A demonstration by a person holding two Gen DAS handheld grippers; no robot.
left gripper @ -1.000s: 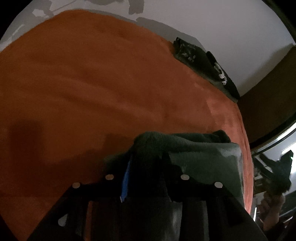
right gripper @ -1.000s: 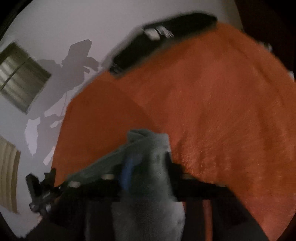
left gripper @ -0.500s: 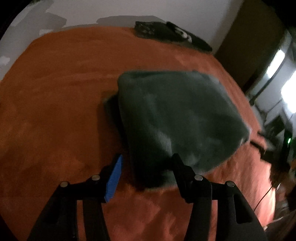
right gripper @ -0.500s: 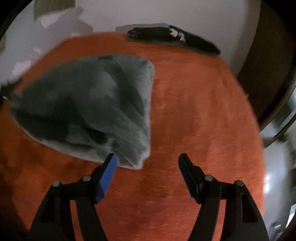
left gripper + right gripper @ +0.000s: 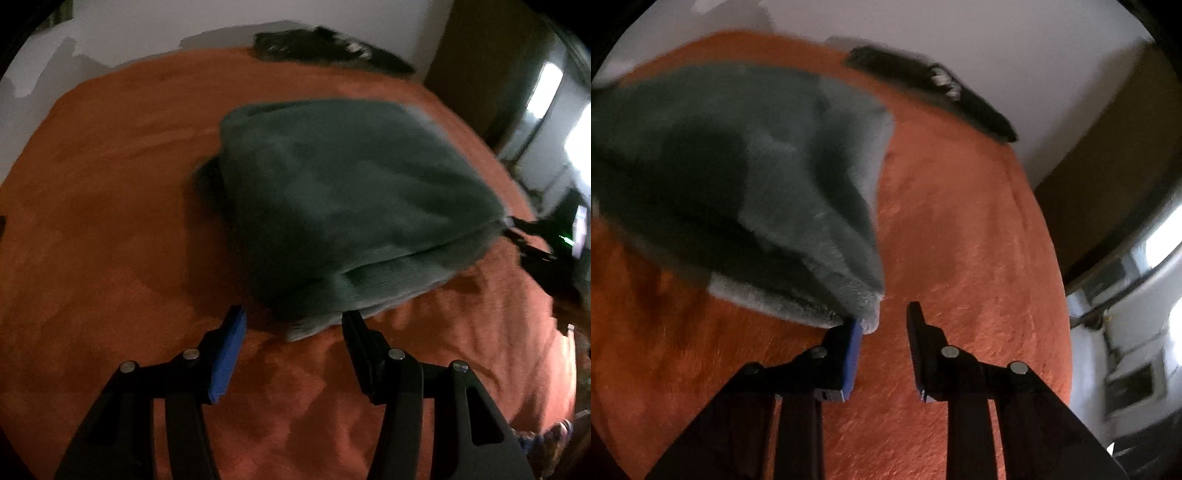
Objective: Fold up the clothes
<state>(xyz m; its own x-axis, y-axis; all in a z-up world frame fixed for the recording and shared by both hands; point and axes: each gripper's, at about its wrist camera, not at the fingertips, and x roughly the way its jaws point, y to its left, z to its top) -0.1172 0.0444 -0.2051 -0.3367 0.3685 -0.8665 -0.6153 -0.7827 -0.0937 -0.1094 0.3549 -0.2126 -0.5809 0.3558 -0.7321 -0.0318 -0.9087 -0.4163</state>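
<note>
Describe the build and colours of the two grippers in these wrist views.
The left gripper is a matte black frame with two angular fingers, slotted cut-outs and round silver fasteners. Its left pad is bright blue; the other finger looks black. The right gripper has the same build: black arms, silver fasteners, a blue pad on its left finger. No cables, markings or sleeves show.

Blanket (image 5: pixel 979 258) open rightward; folded garment (image 5: pixel 351 206) seemingly blocks centre.
</note>
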